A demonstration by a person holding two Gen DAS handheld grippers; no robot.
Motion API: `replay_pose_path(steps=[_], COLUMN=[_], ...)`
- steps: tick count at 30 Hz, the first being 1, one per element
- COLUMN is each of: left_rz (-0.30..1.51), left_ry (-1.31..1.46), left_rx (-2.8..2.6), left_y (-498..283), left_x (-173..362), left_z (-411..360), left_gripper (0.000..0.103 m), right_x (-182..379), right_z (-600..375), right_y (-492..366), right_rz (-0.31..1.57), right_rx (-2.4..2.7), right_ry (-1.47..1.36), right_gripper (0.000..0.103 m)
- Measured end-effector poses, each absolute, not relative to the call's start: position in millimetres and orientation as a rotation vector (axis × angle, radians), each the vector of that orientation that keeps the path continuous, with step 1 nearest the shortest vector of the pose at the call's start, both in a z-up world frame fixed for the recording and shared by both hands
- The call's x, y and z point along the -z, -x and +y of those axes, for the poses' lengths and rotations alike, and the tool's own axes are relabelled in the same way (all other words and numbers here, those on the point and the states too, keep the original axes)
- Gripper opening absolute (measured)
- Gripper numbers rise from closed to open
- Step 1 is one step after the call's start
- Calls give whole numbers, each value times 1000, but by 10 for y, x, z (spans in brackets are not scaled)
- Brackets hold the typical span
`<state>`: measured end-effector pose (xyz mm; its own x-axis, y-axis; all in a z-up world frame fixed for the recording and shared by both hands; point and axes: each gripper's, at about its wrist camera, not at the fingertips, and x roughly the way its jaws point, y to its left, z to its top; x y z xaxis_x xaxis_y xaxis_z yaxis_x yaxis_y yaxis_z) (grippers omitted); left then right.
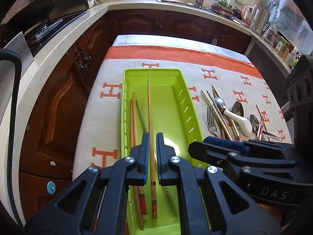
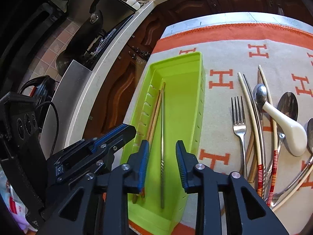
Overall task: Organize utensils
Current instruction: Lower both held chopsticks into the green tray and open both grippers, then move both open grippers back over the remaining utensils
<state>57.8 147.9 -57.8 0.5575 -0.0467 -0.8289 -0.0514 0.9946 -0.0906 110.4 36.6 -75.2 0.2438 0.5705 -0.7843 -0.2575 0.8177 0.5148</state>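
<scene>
A lime green utensil tray [image 1: 192,117] [image 2: 197,101] lies on the H-patterned cloth. In it lie wooden chopsticks [image 1: 134,121] [image 2: 154,115] and a thin metal chopstick [image 1: 141,115] [image 2: 162,137]. My left gripper [image 1: 152,137] is over the tray, its jaws narrowly apart around a long wooden chopstick [image 1: 149,105] that runs between them. My right gripper [image 2: 162,146] is open and empty above the tray's near end. A pile of utensils lies right of the tray: a fork [image 2: 239,121] [image 1: 211,121], metal spoons [image 2: 288,102], a white ceramic spoon [image 2: 287,131] [image 1: 240,121] and several chopsticks [image 2: 252,117].
The cloth-covered table [image 1: 166,52] stands in a kitchen, with dark wooden cabinets [image 1: 58,101] and a pale counter [image 1: 64,39] to the left and behind. A stove with a pan [image 2: 101,25] is at the left. A sink [image 1: 176,1] is at the back.
</scene>
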Motion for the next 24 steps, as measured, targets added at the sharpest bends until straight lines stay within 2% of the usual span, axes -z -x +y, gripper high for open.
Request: replay_pose_path(steps=[7,18,24], left_rz=[953,923,946], left_ry=[82,64,104], left_rx=[-35,-91,62], left_y=[-535,-495,-447], left_x=[538,472,423], left_z=[1424,1334,1118], left_gripper=[4,4,4], right_x=[681,533,419], right_z=[252,-42,-265], right_y=[-1073,-860,-672], right_rz=[1167,1049,970], right_rx=[-580,-552,-552], right_ry=[-269,-162,-71], right_gripper=[36,37,37])
